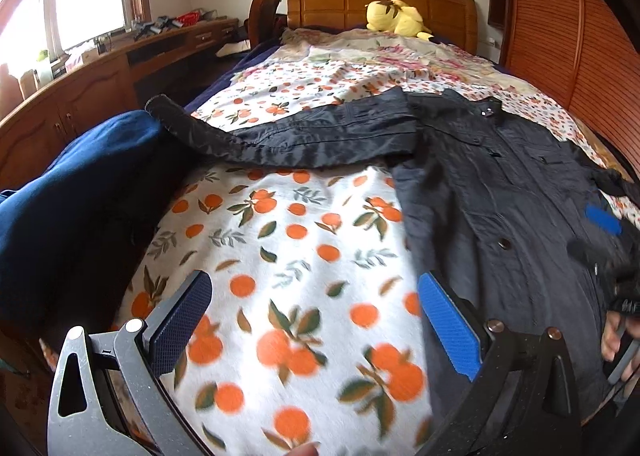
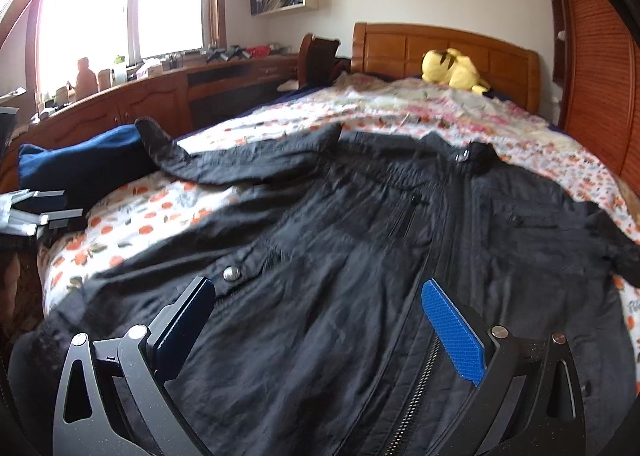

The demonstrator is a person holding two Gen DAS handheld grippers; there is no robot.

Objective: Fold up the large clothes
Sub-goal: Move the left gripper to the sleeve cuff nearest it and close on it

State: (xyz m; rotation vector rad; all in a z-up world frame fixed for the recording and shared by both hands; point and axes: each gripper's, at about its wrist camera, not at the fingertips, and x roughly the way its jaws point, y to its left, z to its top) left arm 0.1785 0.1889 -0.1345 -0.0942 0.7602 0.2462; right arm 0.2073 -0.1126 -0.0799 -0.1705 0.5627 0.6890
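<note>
Left gripper [image 1: 316, 320] hangs with its jaws spread wide and nothing between them, over a white bedspread [image 1: 288, 256] printed with oranges. Just to its right lies the black jacket [image 1: 500, 192], one sleeve [image 1: 280, 140] stretched leftward across the bed towards a dark blue bundle [image 1: 80, 176] at the bed's left edge. Behind are a wooden headboard [image 1: 380, 4], a yellow plush toy [image 1: 396, 18], a long wooden cabinet [image 1: 100, 84] under a glaring window, and slatted wardrobe doors [image 1: 572, 36]. At the far right edge something blurred with a blue patch overlaps the jacket; I cannot make it out.

Right gripper [image 2: 320, 320], seen from its own camera, is likewise spread wide and empty, poised directly above the jacket's front, the zipper [image 2: 420, 376] running beside its right finger. The jacket's hem is cut off below. Grey objects at the left edge are hard to identify.
</note>
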